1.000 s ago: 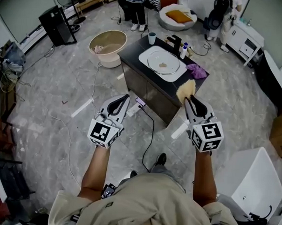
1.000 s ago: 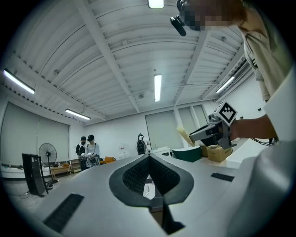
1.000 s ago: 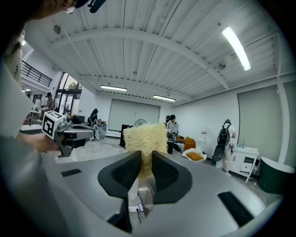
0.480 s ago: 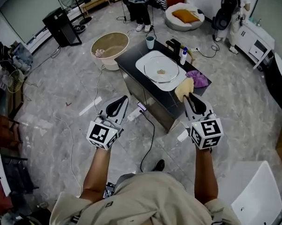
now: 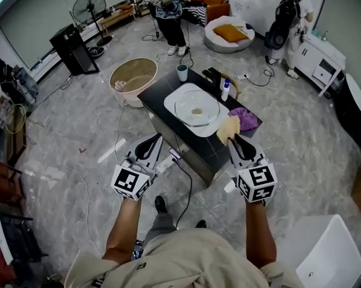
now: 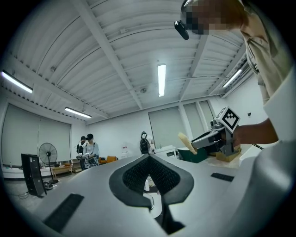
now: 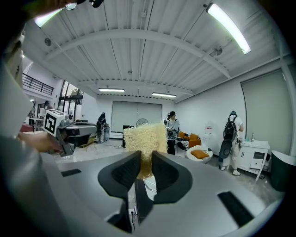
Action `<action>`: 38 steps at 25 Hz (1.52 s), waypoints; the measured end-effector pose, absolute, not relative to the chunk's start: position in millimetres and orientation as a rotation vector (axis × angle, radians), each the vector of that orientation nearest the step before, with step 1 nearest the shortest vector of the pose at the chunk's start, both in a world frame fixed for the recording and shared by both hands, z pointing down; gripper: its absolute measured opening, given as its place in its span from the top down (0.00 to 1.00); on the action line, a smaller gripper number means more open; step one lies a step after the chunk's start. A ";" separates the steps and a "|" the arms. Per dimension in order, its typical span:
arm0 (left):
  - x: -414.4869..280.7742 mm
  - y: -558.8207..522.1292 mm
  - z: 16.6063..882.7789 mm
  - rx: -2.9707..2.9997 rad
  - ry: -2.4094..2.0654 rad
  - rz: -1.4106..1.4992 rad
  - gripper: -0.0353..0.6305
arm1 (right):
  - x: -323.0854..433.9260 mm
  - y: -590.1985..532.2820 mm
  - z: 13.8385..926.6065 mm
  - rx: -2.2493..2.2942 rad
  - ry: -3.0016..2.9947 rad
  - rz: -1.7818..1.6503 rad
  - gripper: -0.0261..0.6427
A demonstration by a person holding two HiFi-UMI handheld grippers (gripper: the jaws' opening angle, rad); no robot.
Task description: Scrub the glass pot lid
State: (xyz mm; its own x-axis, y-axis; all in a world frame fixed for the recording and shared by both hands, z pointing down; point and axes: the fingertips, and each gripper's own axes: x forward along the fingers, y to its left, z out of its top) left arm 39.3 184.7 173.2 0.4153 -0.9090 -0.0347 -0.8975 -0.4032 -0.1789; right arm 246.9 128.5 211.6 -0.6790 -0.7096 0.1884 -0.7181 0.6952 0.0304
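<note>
The glass pot lid [image 5: 197, 109] lies in the white basin [image 5: 173, 102] of a black counter [image 5: 156, 88] ahead of me. My right gripper [image 5: 232, 141] is shut on a yellow fibrous scrubbing sponge [image 5: 228, 129], held in the air over the counter's near right corner. In the right gripper view the sponge [image 7: 144, 140] sticks up between the jaws of that gripper [image 7: 145, 159]. My left gripper [image 5: 154, 140] hovers in front of the counter's near edge, jaws shut together with nothing between them [image 6: 149, 158]. The left gripper view shows the right gripper [image 6: 210, 139] with its sponge [image 6: 184, 141].
A cup [image 5: 182, 72], a black faucet [image 5: 212, 75], a small bottle [image 5: 225, 88] and a purple cloth [image 5: 247, 119] sit on the counter. A beige tub [image 5: 134, 77] stands on the floor to its left. Cables [image 5: 188, 182] trail over the floor. People stand at the back.
I have stepped closer to the counter, which now sits lower and nearer in the head view. Both grippers keep their pose, and the sponge stays in the right one.
</note>
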 end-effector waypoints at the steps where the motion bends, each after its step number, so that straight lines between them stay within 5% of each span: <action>1: 38.2 177.5 175.3 -2.504 1.594 -0.096 0.93 | 246.8 125.0 212.5 1.168 -2.711 0.066 0.84; 38: -136.5 -66.6 199.5 -2.817 1.211 0.078 0.93 | 68.6 -40.2 224.8 1.514 -2.374 0.110 0.84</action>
